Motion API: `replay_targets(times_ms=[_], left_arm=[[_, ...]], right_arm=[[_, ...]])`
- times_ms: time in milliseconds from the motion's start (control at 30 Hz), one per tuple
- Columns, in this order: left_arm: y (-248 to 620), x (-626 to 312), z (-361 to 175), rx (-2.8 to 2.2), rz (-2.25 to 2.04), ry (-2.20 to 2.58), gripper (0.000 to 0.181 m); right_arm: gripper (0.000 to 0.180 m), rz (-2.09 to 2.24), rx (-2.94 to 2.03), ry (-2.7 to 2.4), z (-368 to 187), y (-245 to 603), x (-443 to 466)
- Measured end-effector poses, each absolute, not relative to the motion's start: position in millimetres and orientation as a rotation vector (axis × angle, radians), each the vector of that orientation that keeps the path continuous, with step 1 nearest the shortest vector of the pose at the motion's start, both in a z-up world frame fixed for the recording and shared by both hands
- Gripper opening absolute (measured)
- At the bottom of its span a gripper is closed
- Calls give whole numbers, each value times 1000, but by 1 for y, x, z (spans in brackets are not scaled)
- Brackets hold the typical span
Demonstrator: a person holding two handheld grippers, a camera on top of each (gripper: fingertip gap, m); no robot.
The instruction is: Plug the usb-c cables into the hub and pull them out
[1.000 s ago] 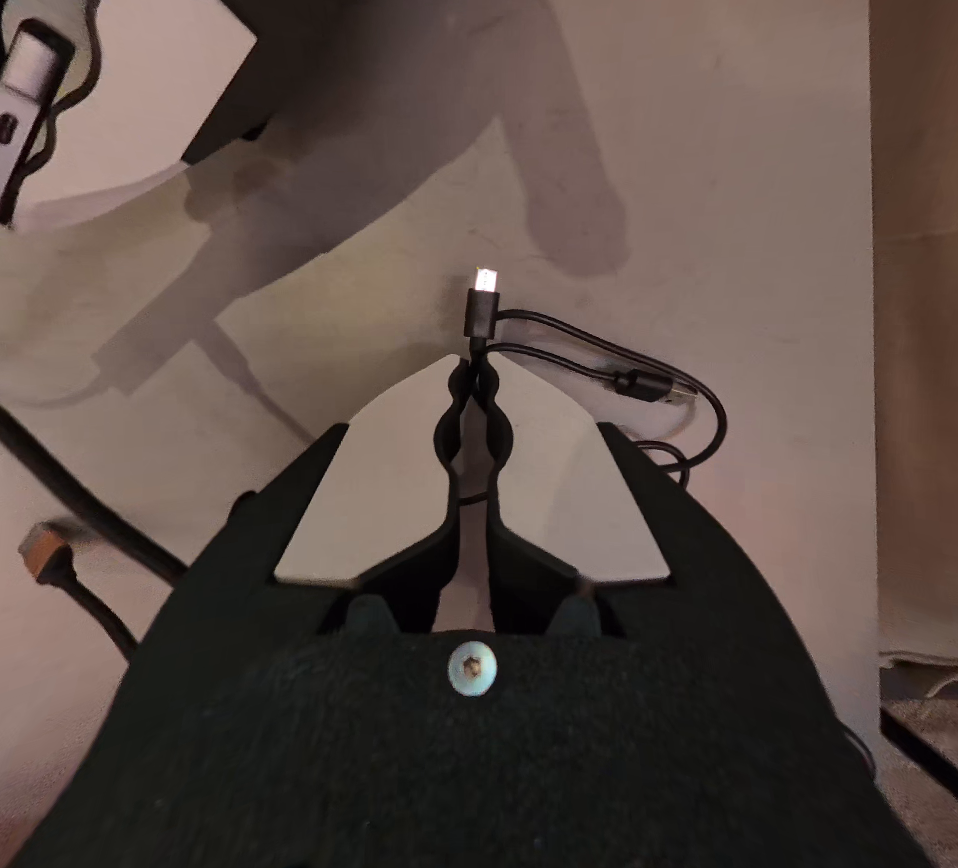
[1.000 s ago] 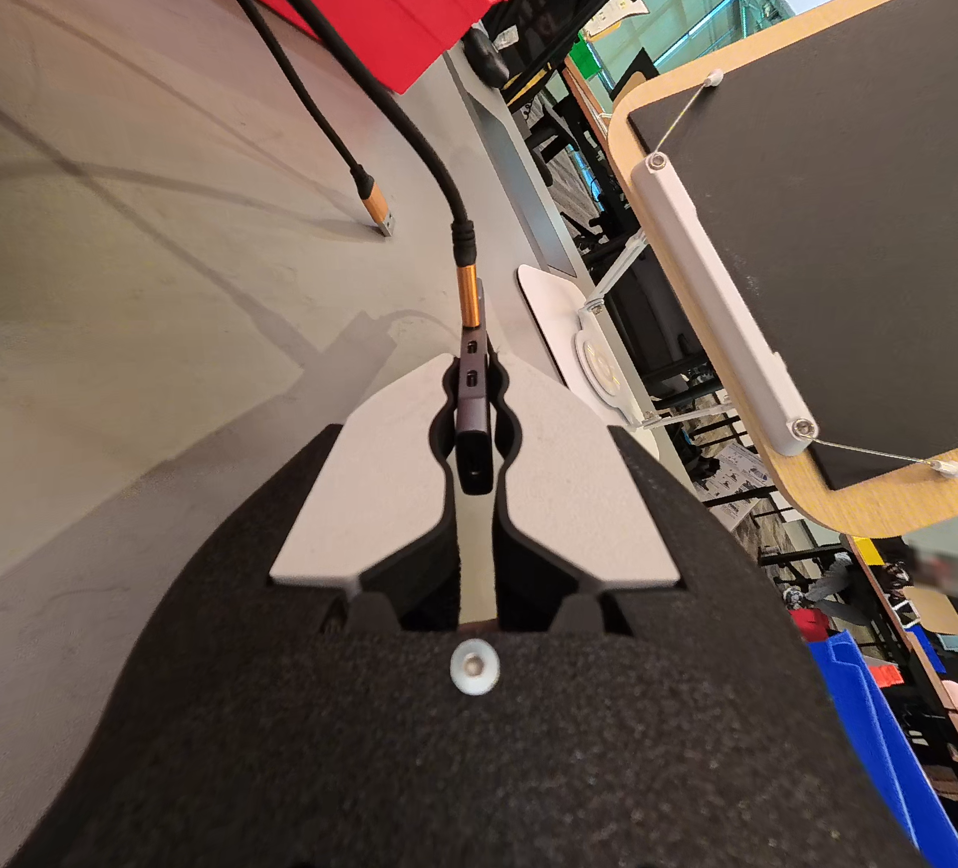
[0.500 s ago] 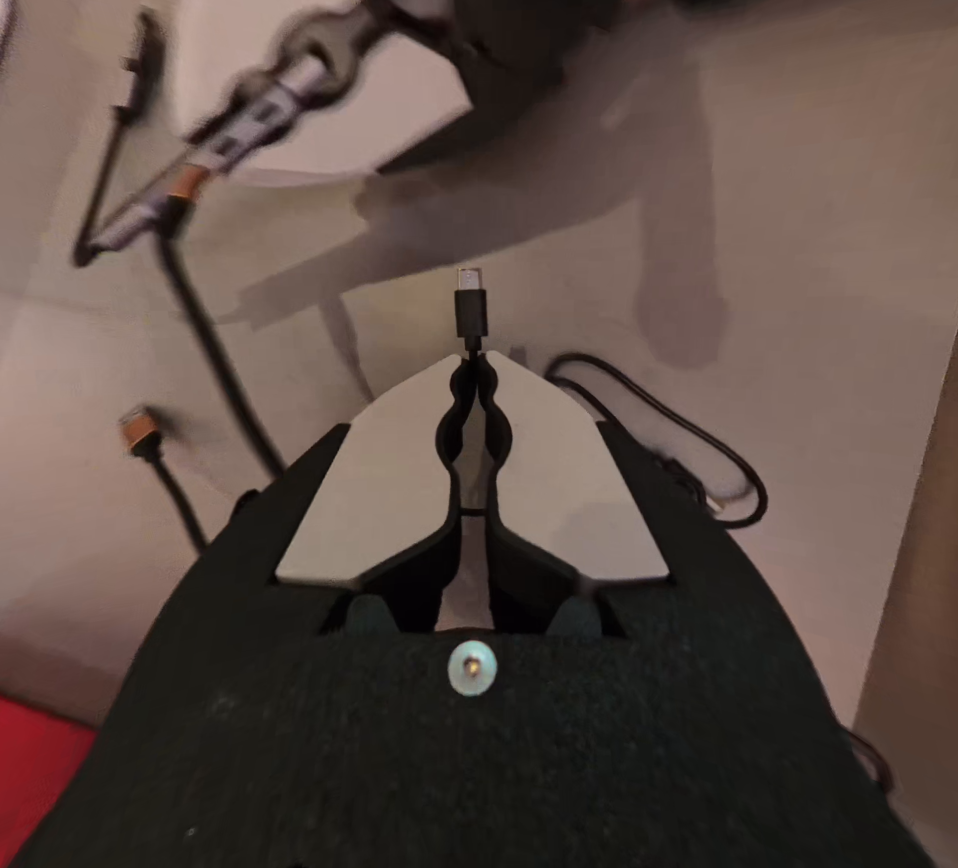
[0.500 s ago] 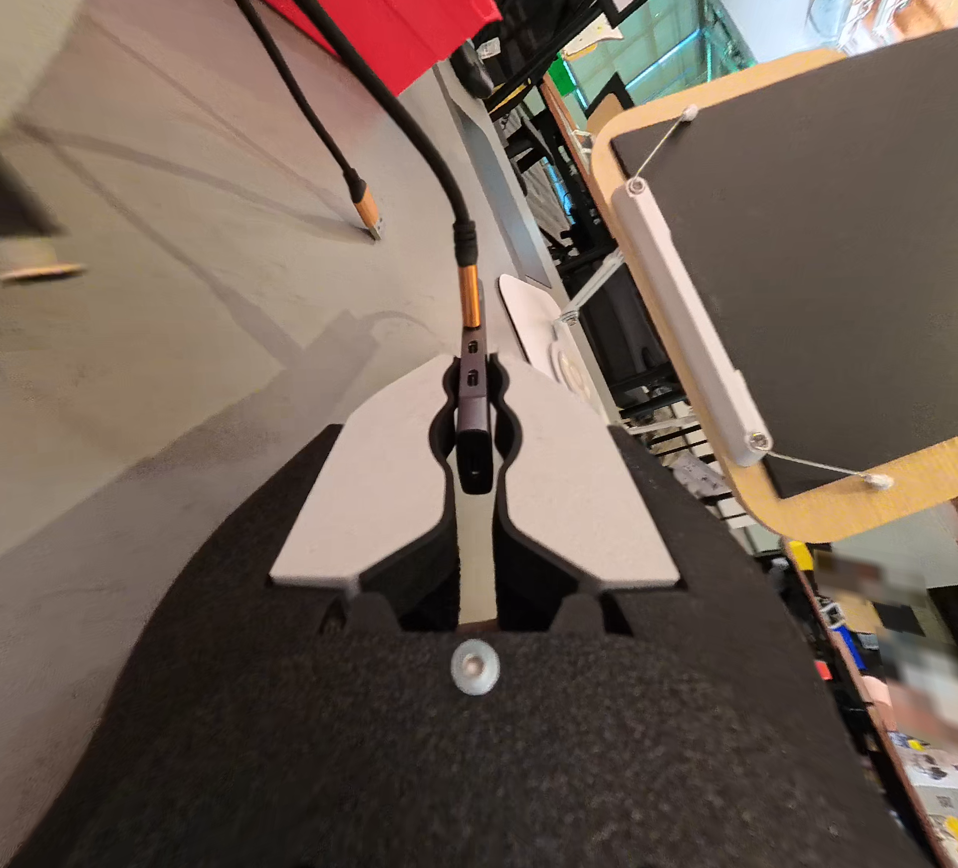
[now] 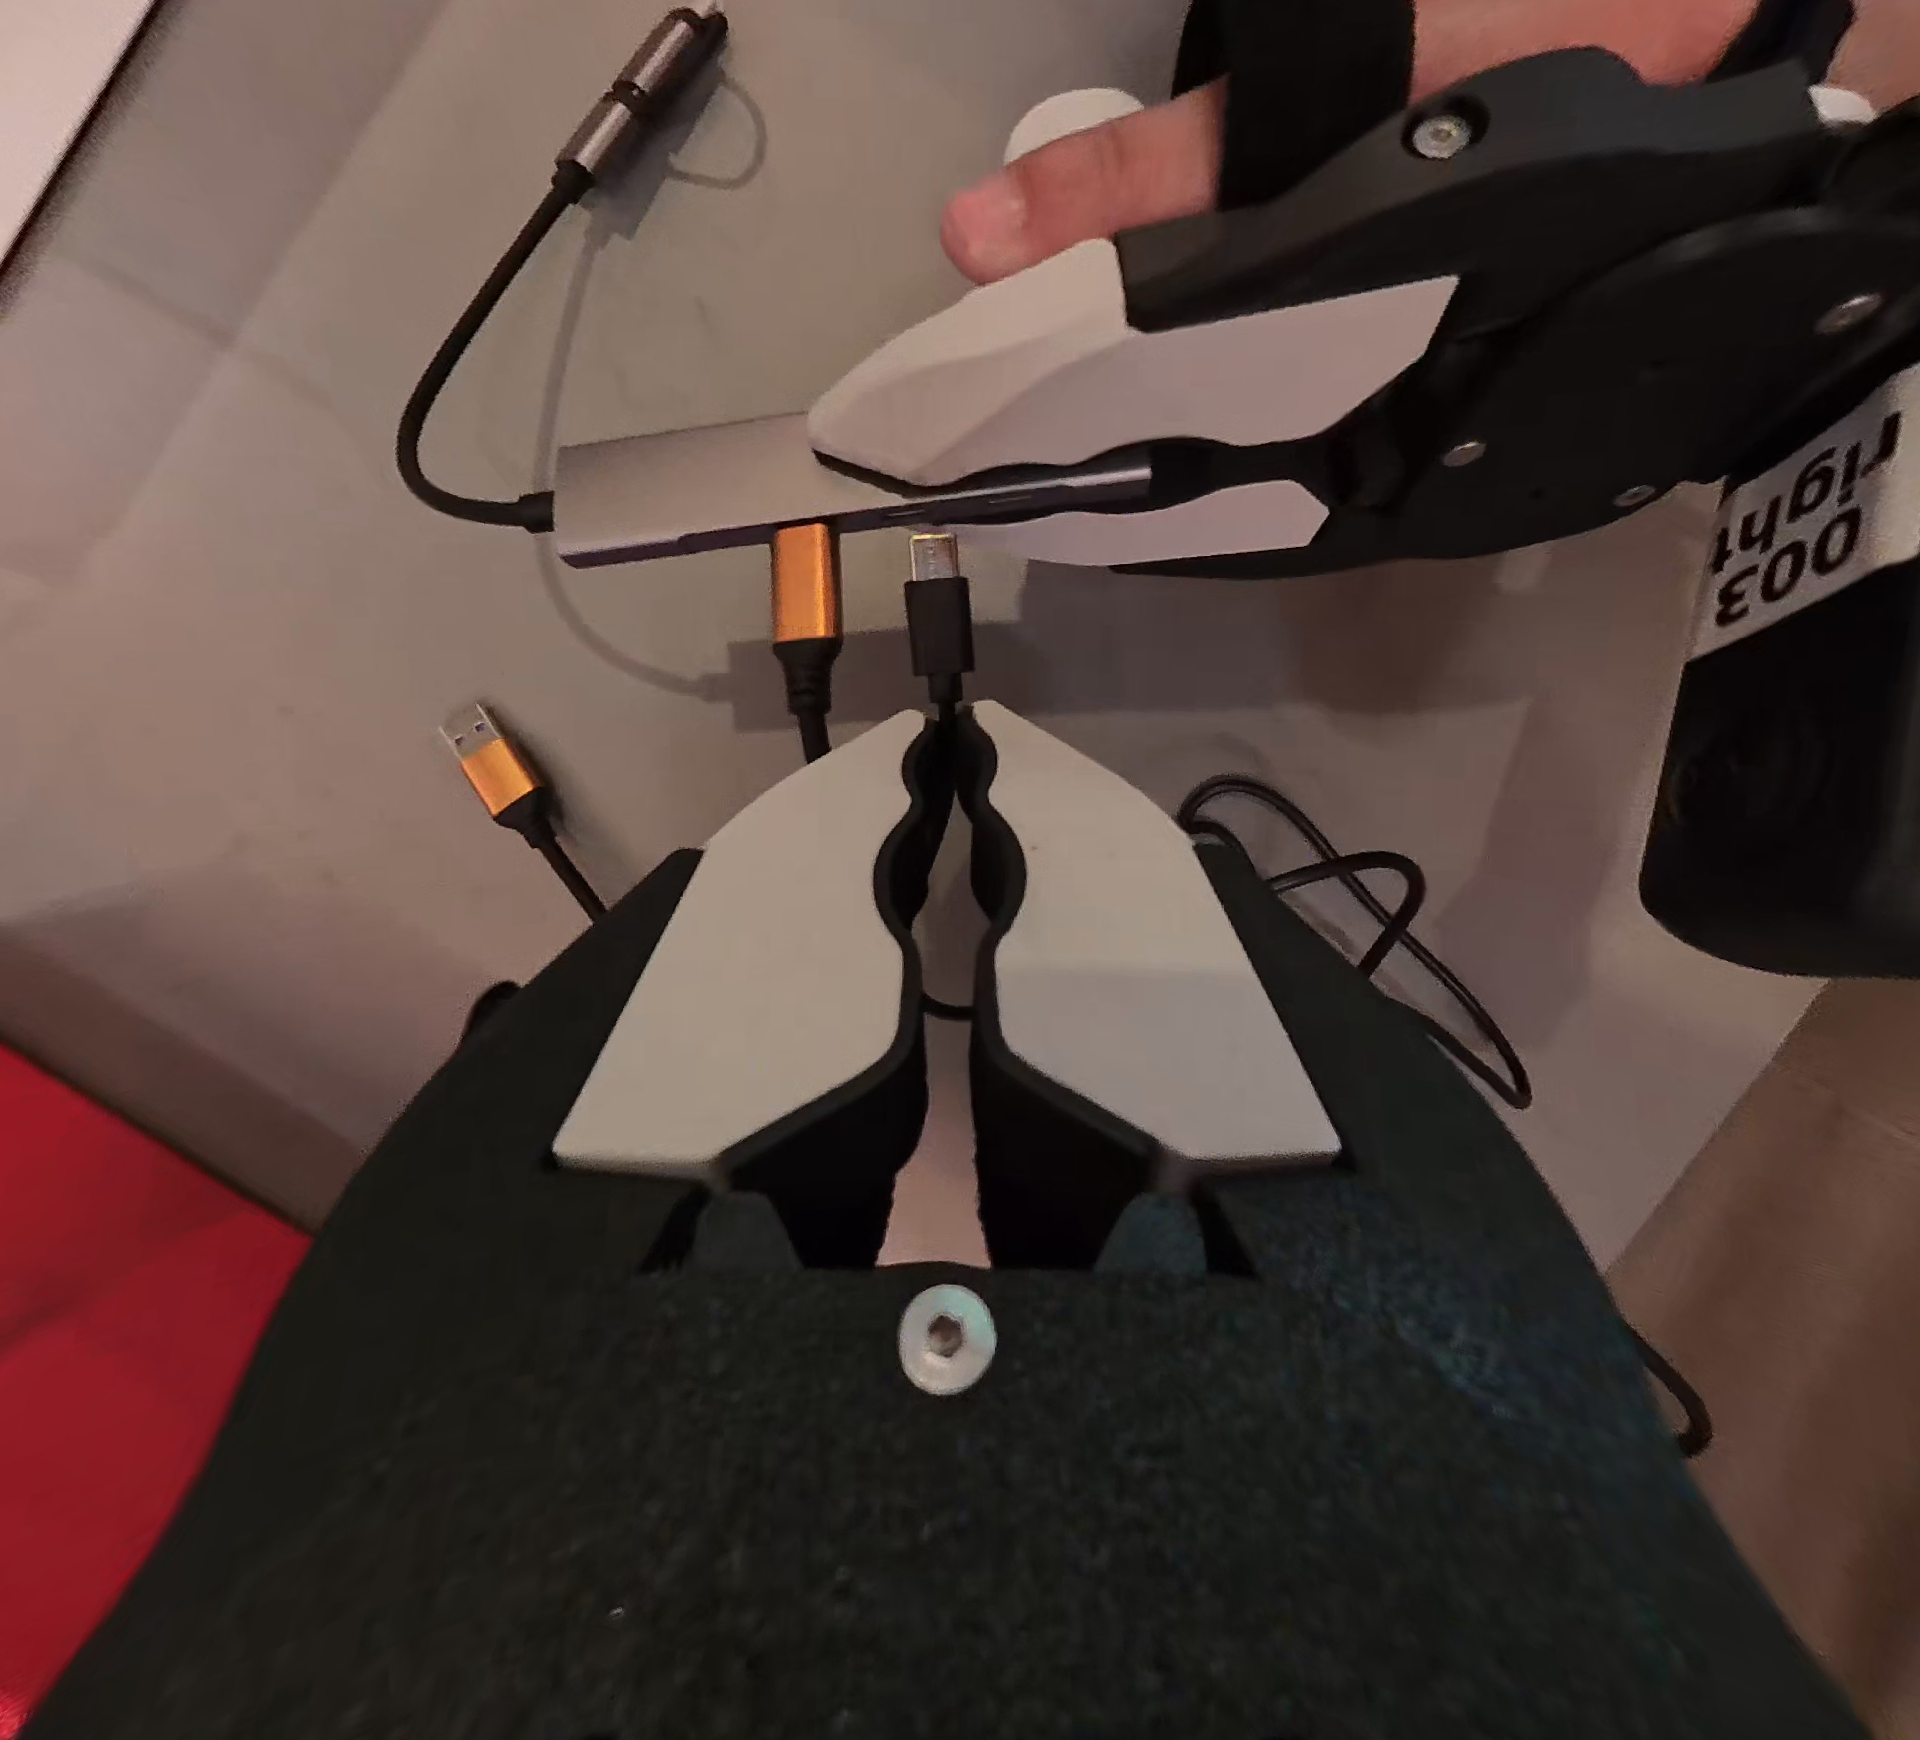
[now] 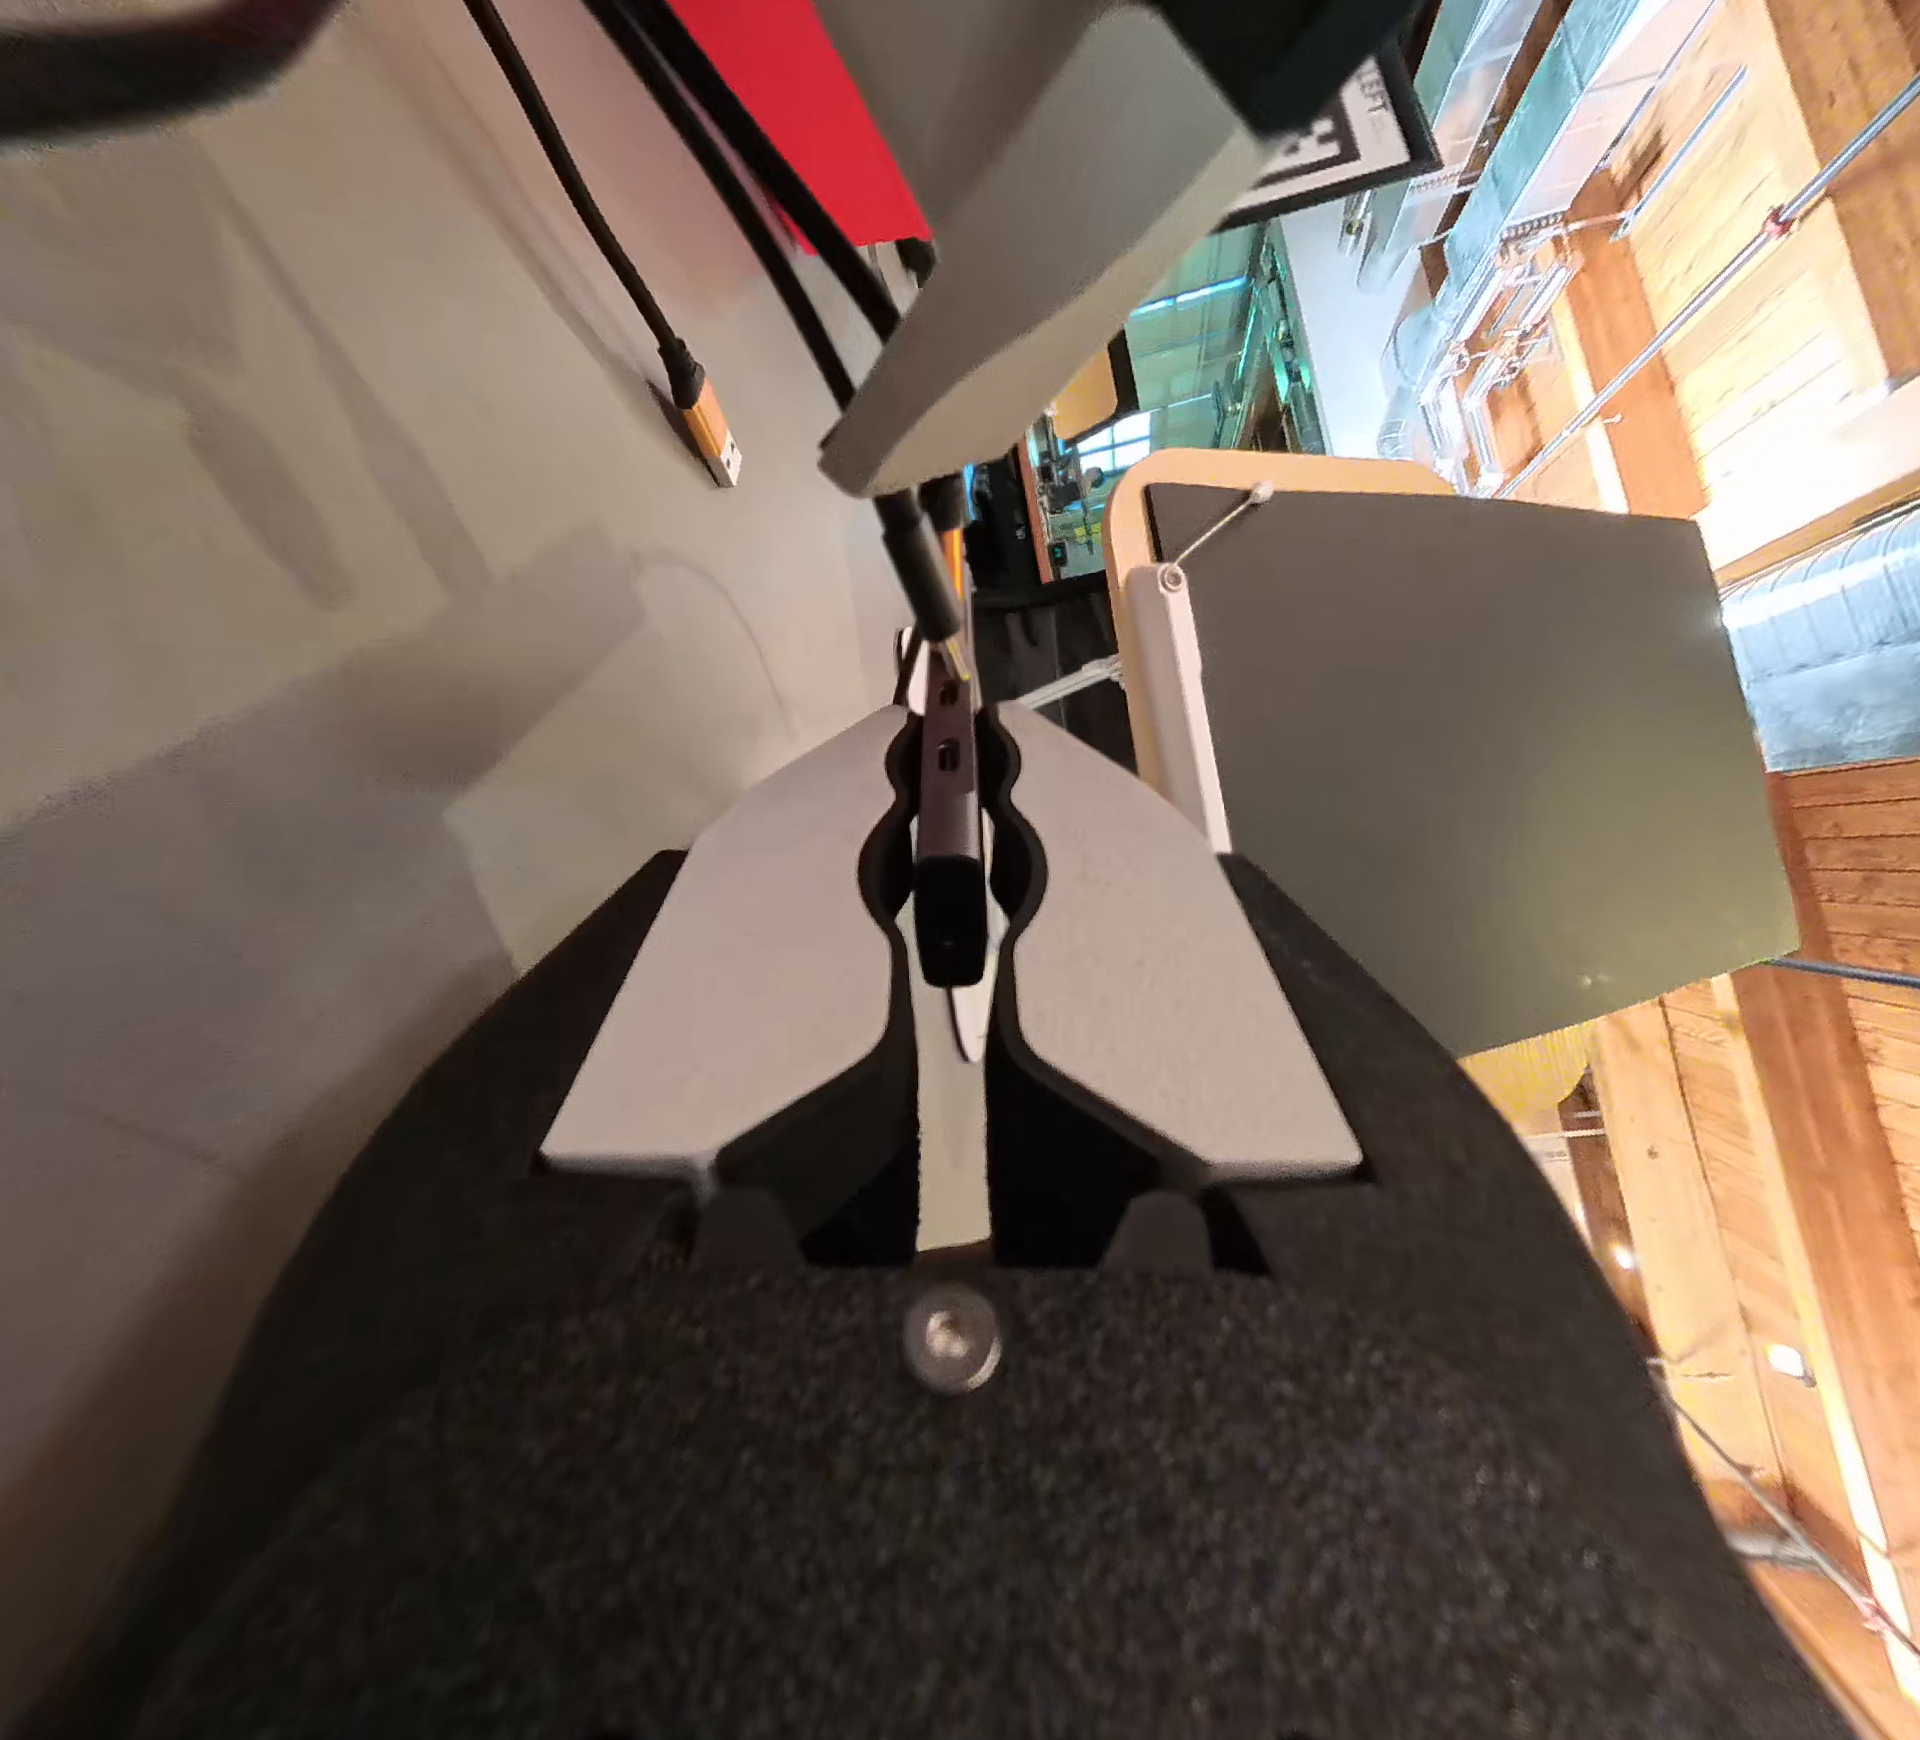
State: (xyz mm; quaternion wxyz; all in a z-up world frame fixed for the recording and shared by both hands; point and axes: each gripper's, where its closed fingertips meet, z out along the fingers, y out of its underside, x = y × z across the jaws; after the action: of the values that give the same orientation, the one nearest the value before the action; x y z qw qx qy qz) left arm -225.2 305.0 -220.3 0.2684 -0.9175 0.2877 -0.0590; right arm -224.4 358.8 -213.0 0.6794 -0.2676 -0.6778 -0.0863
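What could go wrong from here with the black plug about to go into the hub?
1. The left gripper pinches only the thin cable below the black USB-C plug, so the plug may tilt or the cable buckle when pushed.
2. The plug tip sits just short of the hub edge, close beside the orange connector; it might miss the port.
3. The right gripper clamps one end of the hub; pushing could pivot it.

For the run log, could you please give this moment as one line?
left gripper: holds black plug | right gripper: holds hub | plug at port, not seated
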Motion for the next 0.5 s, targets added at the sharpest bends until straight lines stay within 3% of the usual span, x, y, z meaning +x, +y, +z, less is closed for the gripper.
replay_targets(times_ms=[500], left_arm=[[303, -230, -234, -2532, -180, 765, 2]], right_arm=[[9, -280, -509, -1548, -220, 350, -230]])
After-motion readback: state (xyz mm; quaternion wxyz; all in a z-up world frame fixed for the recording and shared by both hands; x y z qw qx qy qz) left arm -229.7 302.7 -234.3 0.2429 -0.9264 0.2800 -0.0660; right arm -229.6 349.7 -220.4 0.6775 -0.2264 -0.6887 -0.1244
